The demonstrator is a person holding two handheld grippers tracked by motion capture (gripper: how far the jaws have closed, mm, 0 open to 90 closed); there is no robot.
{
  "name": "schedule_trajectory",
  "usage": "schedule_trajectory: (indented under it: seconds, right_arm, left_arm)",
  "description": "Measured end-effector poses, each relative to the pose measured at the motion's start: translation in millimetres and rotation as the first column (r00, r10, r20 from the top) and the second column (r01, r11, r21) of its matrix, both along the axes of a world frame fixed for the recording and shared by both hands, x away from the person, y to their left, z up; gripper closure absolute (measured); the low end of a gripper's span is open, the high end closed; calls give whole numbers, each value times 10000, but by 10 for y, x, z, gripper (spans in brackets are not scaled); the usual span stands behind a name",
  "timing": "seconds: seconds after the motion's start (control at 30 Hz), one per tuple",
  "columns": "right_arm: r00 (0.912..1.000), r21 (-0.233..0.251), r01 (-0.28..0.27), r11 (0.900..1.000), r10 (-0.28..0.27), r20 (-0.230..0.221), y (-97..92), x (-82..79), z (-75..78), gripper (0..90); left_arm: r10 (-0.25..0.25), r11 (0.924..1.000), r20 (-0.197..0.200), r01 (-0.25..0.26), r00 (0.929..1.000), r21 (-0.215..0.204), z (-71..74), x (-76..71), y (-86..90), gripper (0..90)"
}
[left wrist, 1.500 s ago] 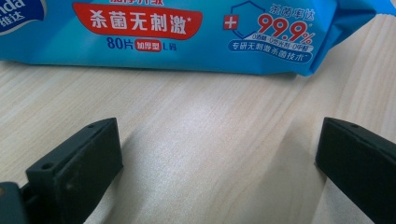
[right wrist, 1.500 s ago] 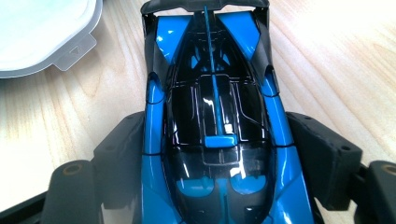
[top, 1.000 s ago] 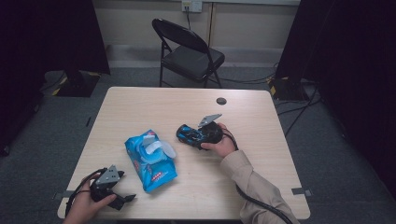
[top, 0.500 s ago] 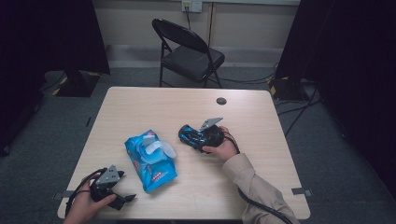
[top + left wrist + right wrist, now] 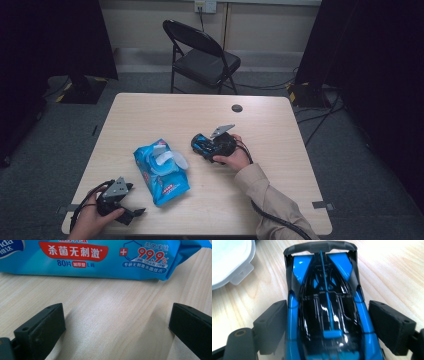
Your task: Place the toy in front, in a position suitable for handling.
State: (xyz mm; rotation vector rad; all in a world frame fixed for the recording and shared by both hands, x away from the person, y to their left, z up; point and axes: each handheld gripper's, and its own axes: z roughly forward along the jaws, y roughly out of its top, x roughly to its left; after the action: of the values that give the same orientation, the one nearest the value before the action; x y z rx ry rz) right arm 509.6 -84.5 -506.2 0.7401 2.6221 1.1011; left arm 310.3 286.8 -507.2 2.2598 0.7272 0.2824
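Right gripper view: glossy blue-black toy car [image 5: 329,315] on woodgrain.

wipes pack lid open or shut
Open: the white flip lid on the blue wipes pack is swung back toward the toy car, lying flat past the pack's edge.

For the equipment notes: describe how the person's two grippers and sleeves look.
Both handheld tools are black. The left gripper and right gripper each carry a grey three-cornered plate on top and trail a black cable. Their jaws are blocky matte-black pads with small round holes, as on the right gripper's fingers. The right arm wears a beige sleeve.
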Motion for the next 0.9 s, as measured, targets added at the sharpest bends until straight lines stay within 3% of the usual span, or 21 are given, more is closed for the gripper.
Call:
schedule_trajectory:
  seconds: [0.03,0.07,0.3,0.43,0.9]
  right_arm:
    - [10000,0,0,10000,0,0,0,0,0,194]
    - [9998,19,-170,9999,170,75,15,-3,13,260]
    - [9999,-47,53,10000,-52,93,17,-36,26,263]
    - [9971,175,726,9972,-722,-250,-46,-21,45,264]
    - [9953,394,929,9949,-916,-322,-231,-53,228,280]
  left_arm:
    - [0,10000,0,0,10000,0,0,0,0,0]
    - [2,10000,0,-2,10000,-2,0,0,0,0]
    - [1,10000,1,-1,10000,-1,0,0,0,0]
    - [27,10000,-6,-27,10000,-45,-1,-1,-2,0]
    - [30,10000,-8,-30,10000,-43,-1,0,-2,0]
